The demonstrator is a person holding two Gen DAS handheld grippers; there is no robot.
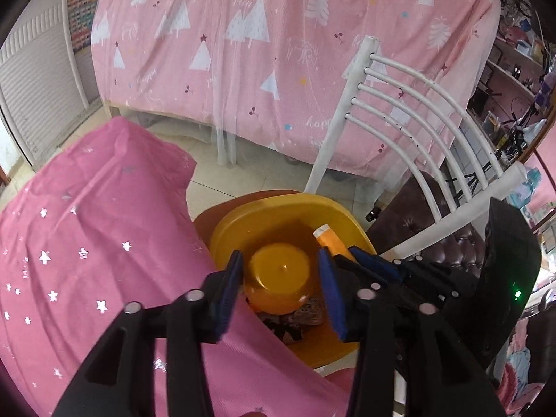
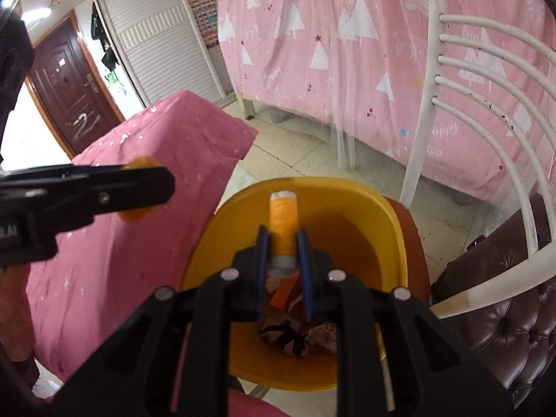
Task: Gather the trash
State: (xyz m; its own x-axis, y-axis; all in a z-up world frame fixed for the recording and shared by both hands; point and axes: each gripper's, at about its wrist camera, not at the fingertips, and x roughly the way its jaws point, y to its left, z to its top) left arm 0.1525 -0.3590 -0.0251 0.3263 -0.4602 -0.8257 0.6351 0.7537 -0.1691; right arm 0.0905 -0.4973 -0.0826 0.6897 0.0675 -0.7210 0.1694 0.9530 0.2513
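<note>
Orange tube [image 2: 283,229] clamped between right fingers [image 2: 301,243] above the yellow bin [image 2: 396,229]; left fingers [image 1: 231,278] hold an orange cup [image 1: 279,278] nearer the bin's rim, so an early release could spill it outside.

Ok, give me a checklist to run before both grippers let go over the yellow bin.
1. Left gripper holds the orange cup: ok, a finger sits on each side of it.
2. Right gripper holds the orange tube: ok, clamped between the pads.
3. Tube above the yellow bin opening: ok, it sits inside the rim outline in the right wrist view.
4. Cup above the bin opening: cannot tell; the left wrist view suggests it, the right wrist view shows it near the pink tablecloth.
5. Room in the bin: ok, only a few wrappers at the bottom.
6. Grippers clear of each other: ok, apart in the right wrist view.
</note>
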